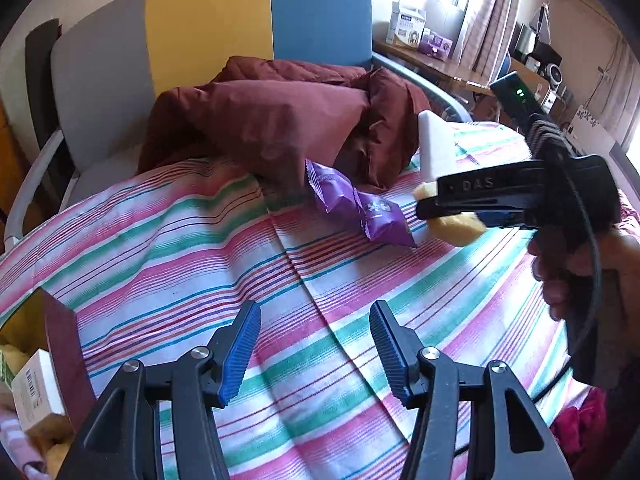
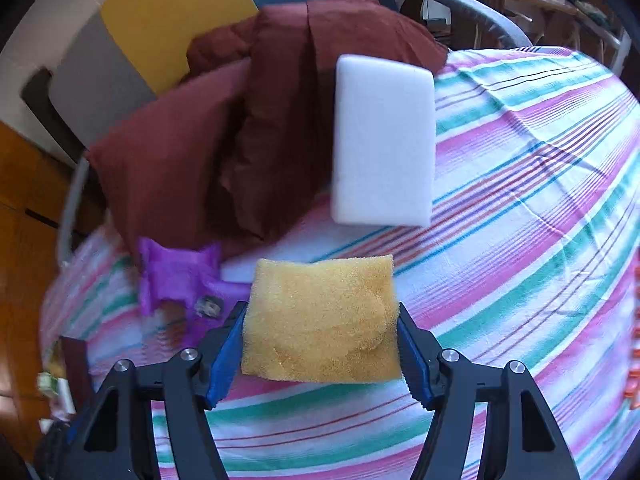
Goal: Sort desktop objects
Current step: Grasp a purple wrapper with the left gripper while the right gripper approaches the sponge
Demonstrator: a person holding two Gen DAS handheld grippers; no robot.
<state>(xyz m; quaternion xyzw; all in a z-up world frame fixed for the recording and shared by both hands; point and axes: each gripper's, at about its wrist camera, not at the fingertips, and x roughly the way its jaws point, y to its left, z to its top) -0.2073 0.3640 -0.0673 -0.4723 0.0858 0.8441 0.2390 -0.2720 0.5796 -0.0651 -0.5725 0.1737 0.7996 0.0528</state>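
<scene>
Right tongs [image 2: 320, 344]: I had them clenched on the yellow sponge [image 2: 320, 320], one blue pad on each side edge. The pads dented the foam a little, so I judged the grip firm enough.
Left tongs [image 1: 316, 352]: released, nothing between the pads, hanging over bare striped cloth [image 1: 280, 264].
Sponge, place: in the left view it sat at about 3 o'clock, in the right tongs just above the cloth; whether its underside touched the cloth I could not tell.
Sponge, handling: I judged it very light, soft and springy, not fragile, not slippery. Squeezed hard it would fold; I thought the side edges, near the middle, were the best hold.
White block [image 2: 384, 140]: at 12 o'clock from the sponge in the right view, apart from it. It looked like foam too, so light and soft; I would take it across its short sides.
Purple packet [image 1: 360, 204]: at 9 o'clock from the sponge in the right view, beside the dark red bedding [image 1: 260, 120]. Crinkly film, likely slippery; I would pinch the body, not the sealed end.
Box [image 1: 36, 384]: at 8 o'clock in the left view, already holding a few things; probably the sorting place.
</scene>
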